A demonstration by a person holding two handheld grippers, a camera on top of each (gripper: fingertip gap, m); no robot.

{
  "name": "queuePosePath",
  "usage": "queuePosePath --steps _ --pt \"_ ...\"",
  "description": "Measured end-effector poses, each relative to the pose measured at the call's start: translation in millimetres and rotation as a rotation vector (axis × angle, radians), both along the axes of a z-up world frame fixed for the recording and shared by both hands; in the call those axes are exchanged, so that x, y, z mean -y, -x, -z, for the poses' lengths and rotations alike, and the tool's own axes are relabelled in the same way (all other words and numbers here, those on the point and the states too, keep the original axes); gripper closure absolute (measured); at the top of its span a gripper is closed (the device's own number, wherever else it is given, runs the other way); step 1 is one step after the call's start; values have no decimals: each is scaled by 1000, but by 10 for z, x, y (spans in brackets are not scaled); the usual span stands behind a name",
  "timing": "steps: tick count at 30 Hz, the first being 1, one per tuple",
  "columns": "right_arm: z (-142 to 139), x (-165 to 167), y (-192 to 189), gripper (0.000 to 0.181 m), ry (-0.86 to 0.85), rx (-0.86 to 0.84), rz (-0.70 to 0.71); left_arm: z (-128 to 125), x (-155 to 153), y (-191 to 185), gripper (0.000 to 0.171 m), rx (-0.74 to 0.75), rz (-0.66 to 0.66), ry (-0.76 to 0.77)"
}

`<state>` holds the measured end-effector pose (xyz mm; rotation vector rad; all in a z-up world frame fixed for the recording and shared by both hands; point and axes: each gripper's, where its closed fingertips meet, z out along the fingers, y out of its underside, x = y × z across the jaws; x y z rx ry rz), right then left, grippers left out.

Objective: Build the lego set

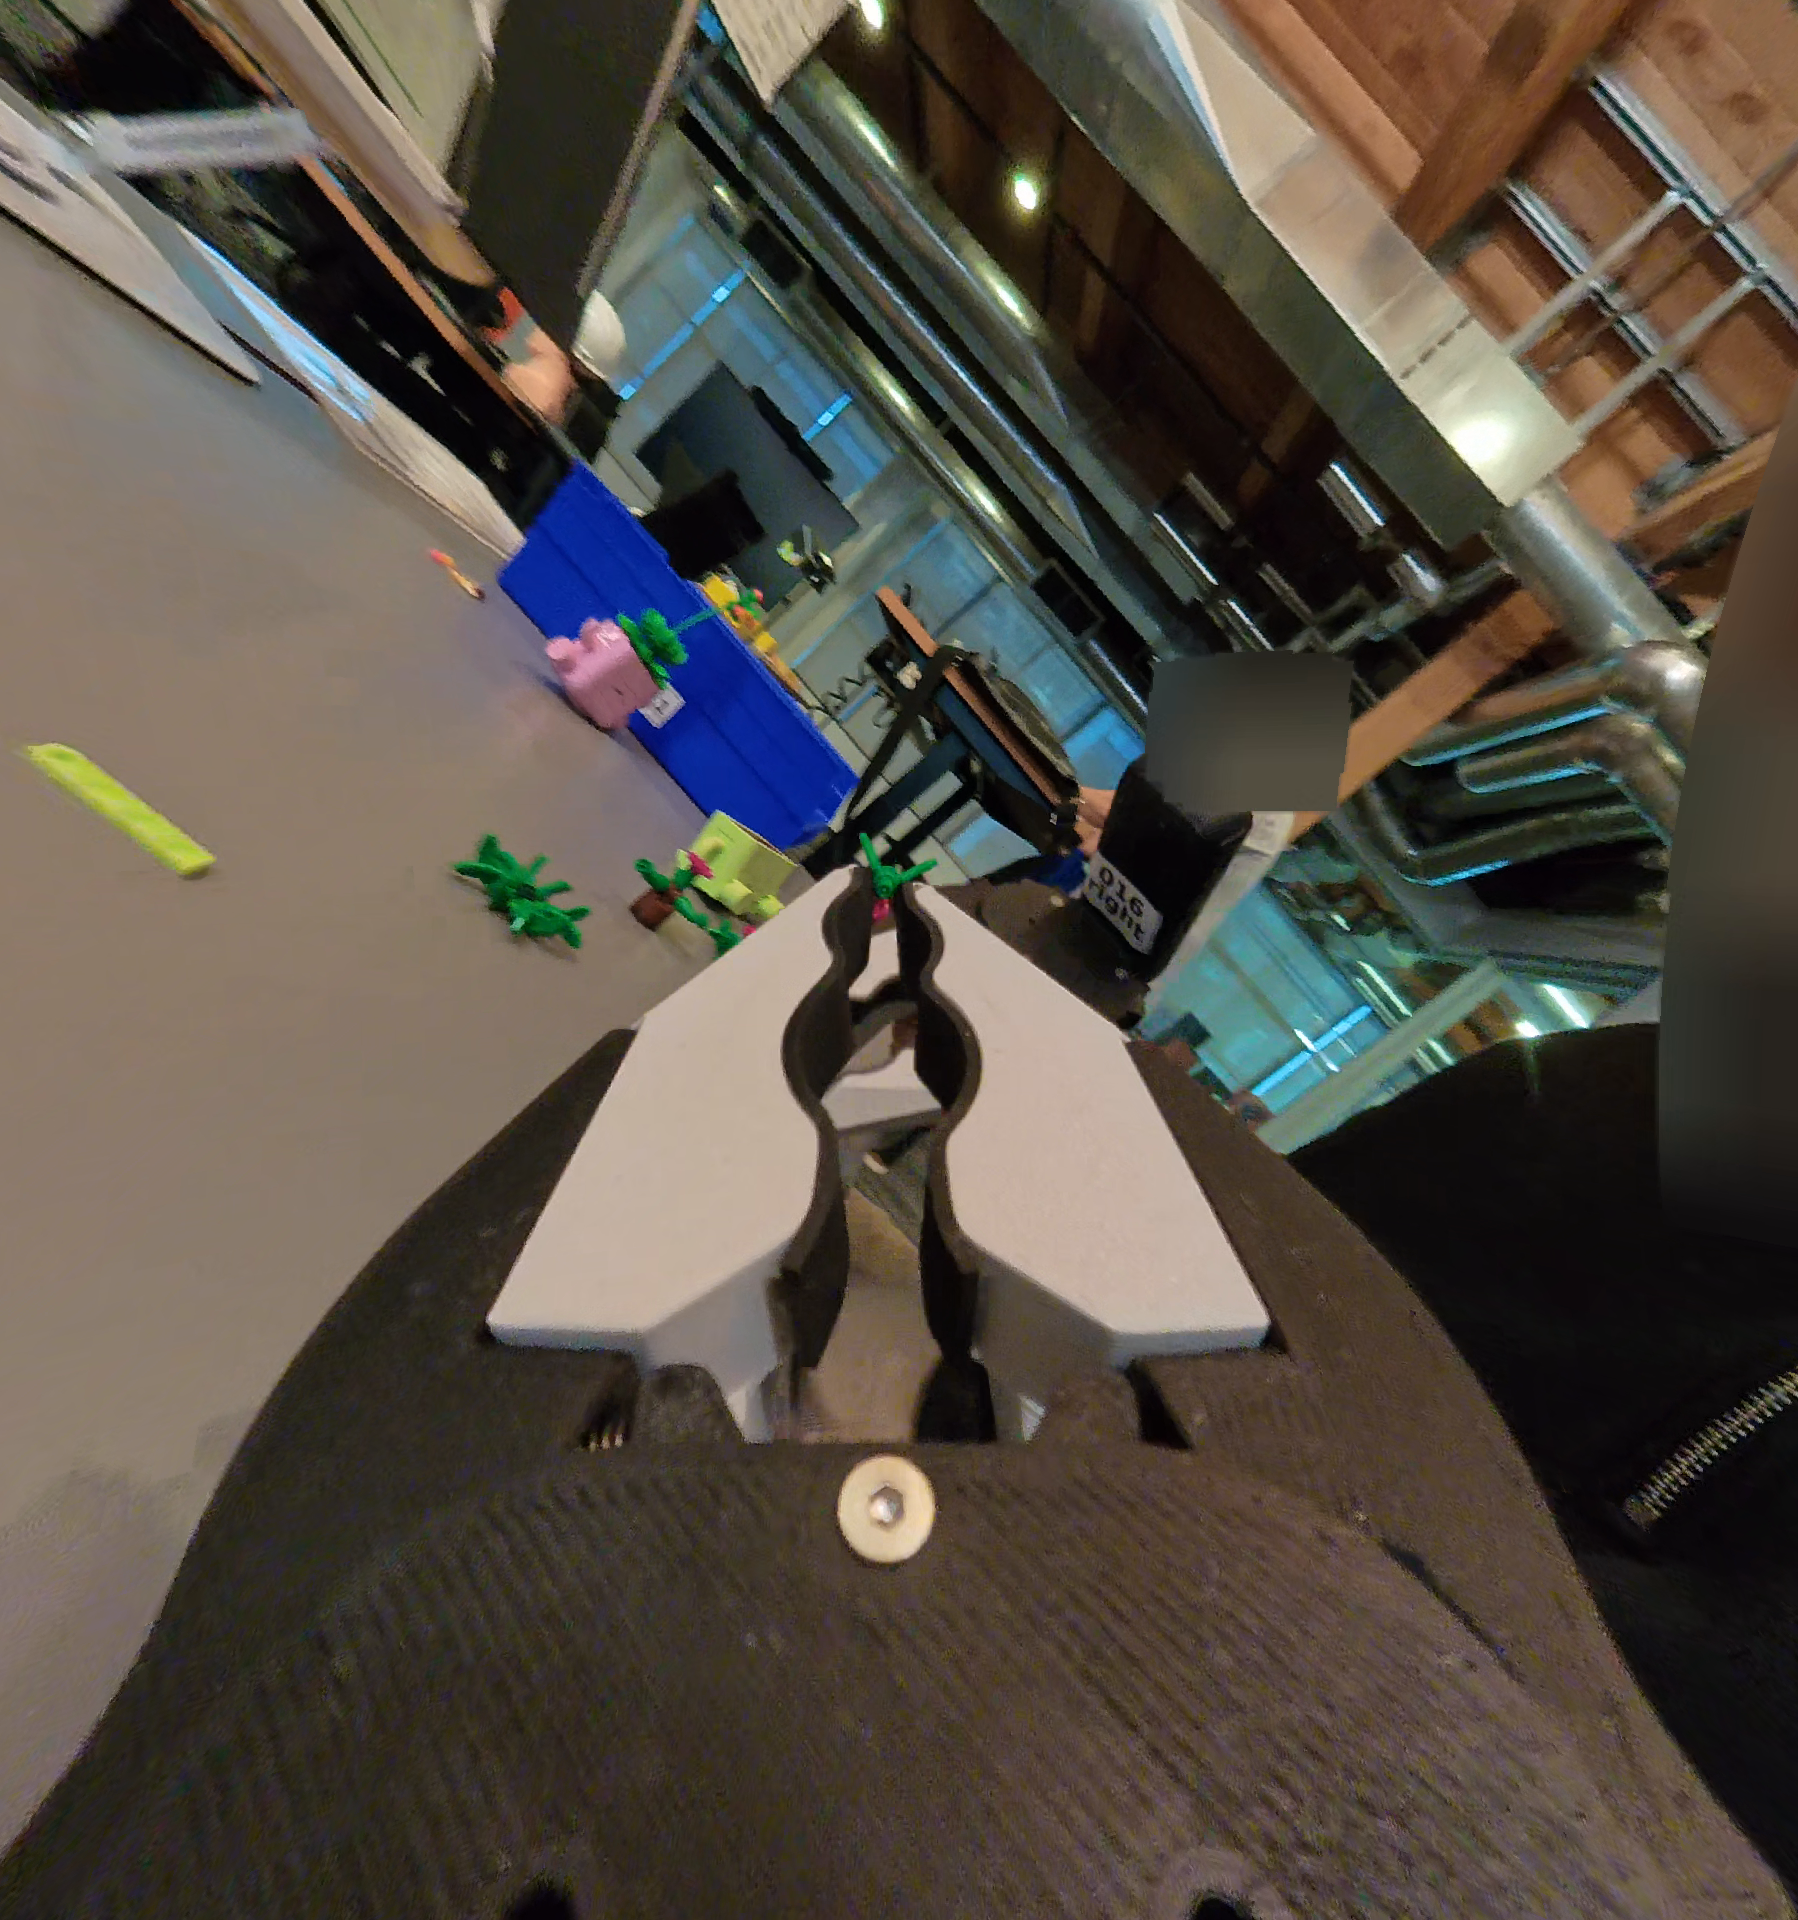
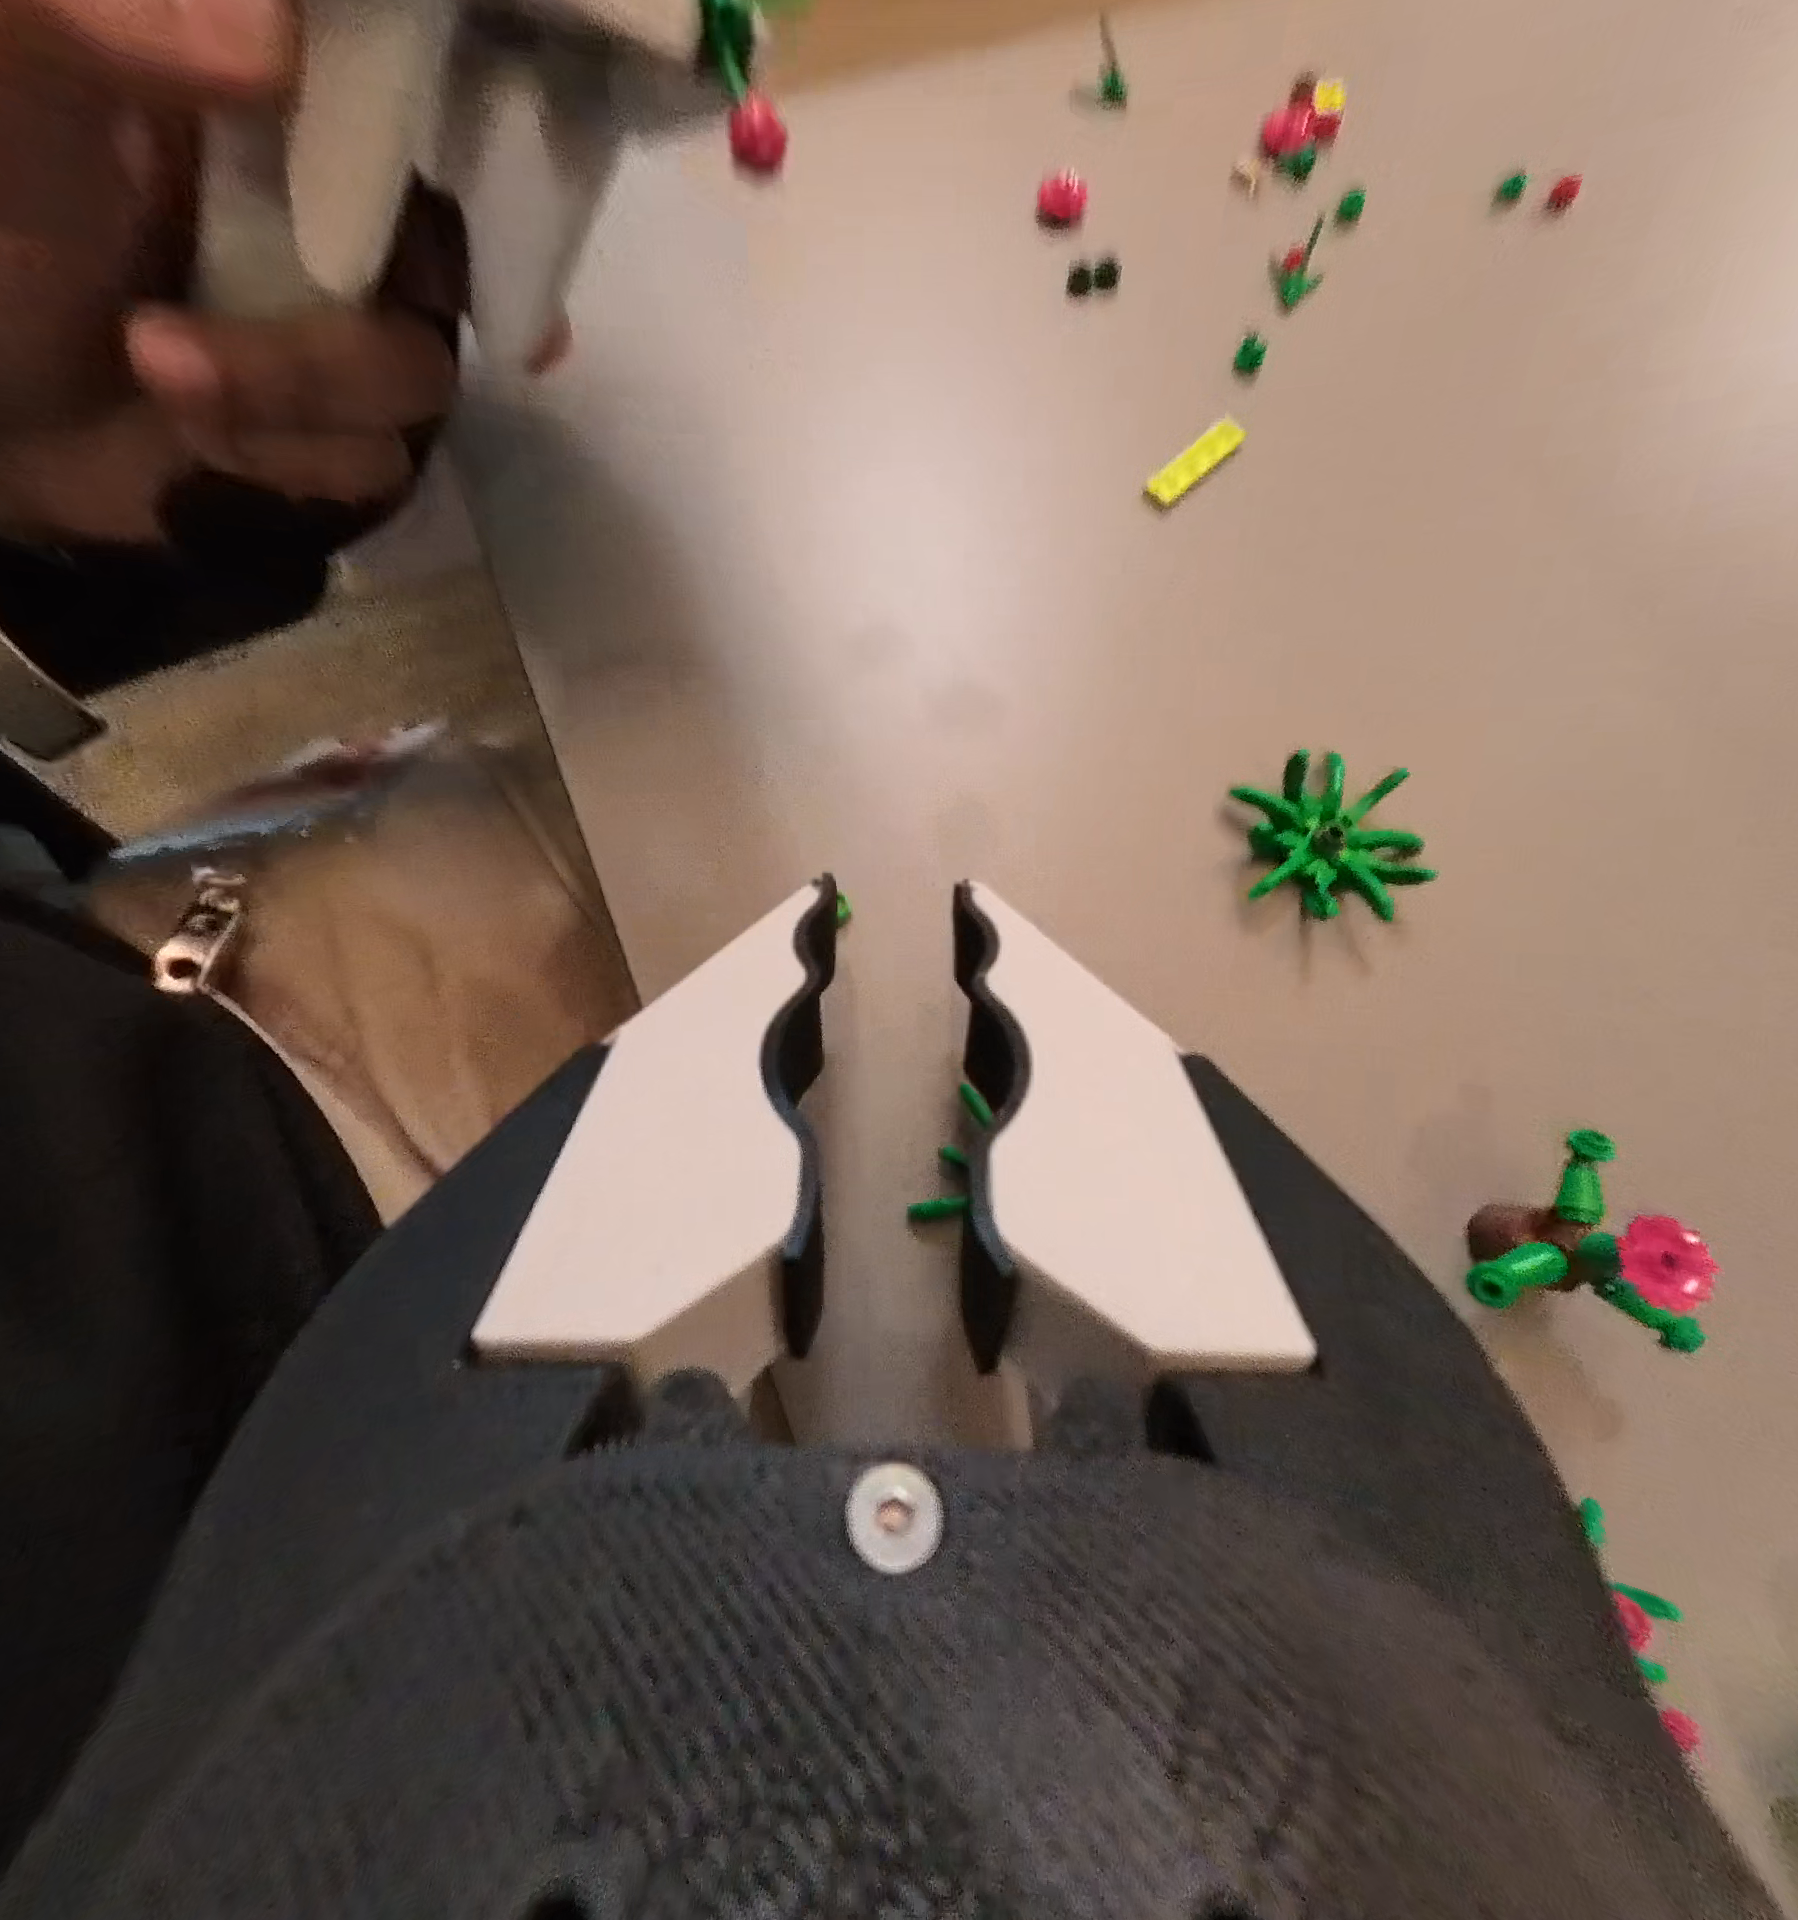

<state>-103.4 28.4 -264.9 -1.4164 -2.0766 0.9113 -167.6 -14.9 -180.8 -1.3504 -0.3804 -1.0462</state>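
My left claw (image 1: 890,904) is clenched on a small green flower stem (image 1: 887,878), raised off the grey counter (image 1: 199,1039). My right claw (image 2: 893,899) hangs released above the counter, pinching nothing. Scattered around lie a leafy green plant piece (image 2: 1326,842), a yellow flat plate (image 2: 1194,462), red buds (image 2: 1061,197) and a brown branch with a pink flower (image 2: 1591,1247). A blue bin (image 1: 687,665) stands beyond a pink brick (image 1: 599,665).

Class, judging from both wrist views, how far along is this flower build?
Done: a pink pot with a leafy stem stands by the blue bin.
In hand: the left tool pinches a small green stem piece; the right tool is open, empty.
Left: red buds, a yellow plate and a loose leaf cluster remain scattered.
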Motion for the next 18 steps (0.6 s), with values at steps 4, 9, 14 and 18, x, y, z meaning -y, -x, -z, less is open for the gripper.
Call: queuePosePath --steps 4,9,14,18 --pt "125 44 -9 159 49 84 4 16 61 185 170 -33 -77 23" --pt "242 40 -21 158 55 168 1 35 97 291 170 -51 -119 39" --pt "277 53 2 160 39 188 -16 52 88 290 170 -40 -111 40" --pt "279 100 13 161 31 202 -51 55 88 292 170 -36 -108 40"
